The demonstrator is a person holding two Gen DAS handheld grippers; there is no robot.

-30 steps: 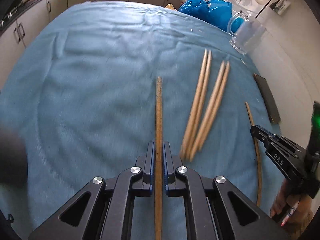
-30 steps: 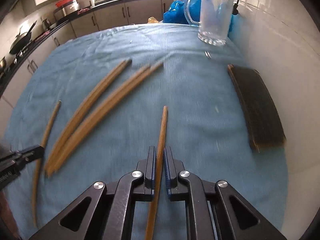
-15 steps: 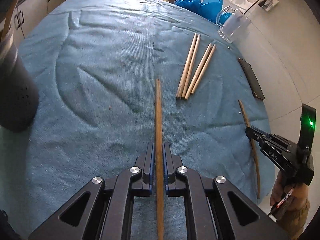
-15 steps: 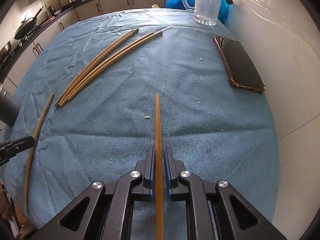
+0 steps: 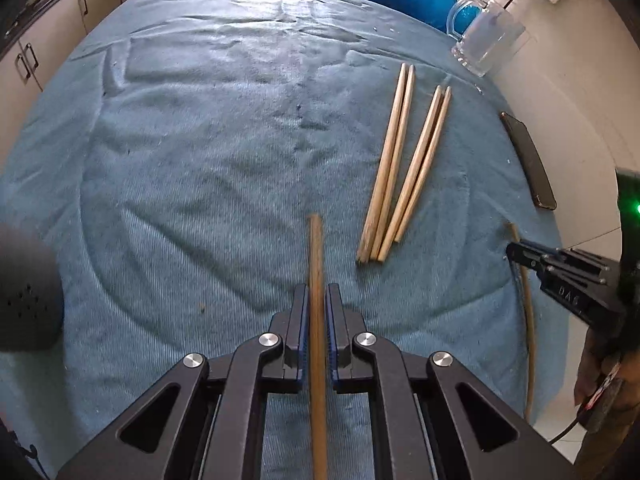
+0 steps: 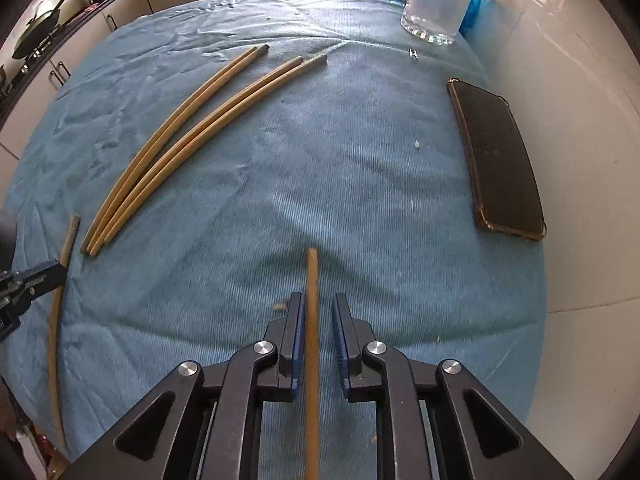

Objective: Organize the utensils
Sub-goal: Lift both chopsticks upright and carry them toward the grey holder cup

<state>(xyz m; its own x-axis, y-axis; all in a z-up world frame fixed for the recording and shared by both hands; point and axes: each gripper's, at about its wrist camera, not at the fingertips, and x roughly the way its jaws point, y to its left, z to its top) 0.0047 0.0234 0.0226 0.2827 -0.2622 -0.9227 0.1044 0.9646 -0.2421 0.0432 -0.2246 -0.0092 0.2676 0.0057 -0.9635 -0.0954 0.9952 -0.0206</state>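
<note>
1. On the blue cloth (image 5: 192, 184), four chopsticks (image 5: 400, 168) lie already grouped.
2. Left gripper (image 5: 316, 308) clamps one chopstick (image 5: 316, 264).
3. Right gripper (image 6: 316, 320) stands slightly apart around another chopstick (image 6: 312, 300); both are left to place.

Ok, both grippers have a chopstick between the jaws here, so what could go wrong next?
1. The right gripper has its jaws apart, with a gap beside the right chopstick, so it could slip out and roll on the blue cloth.
2. The left gripper is shut on the left chopstick with most of its length behind the jaws; a swing might lever it loose.
</note>
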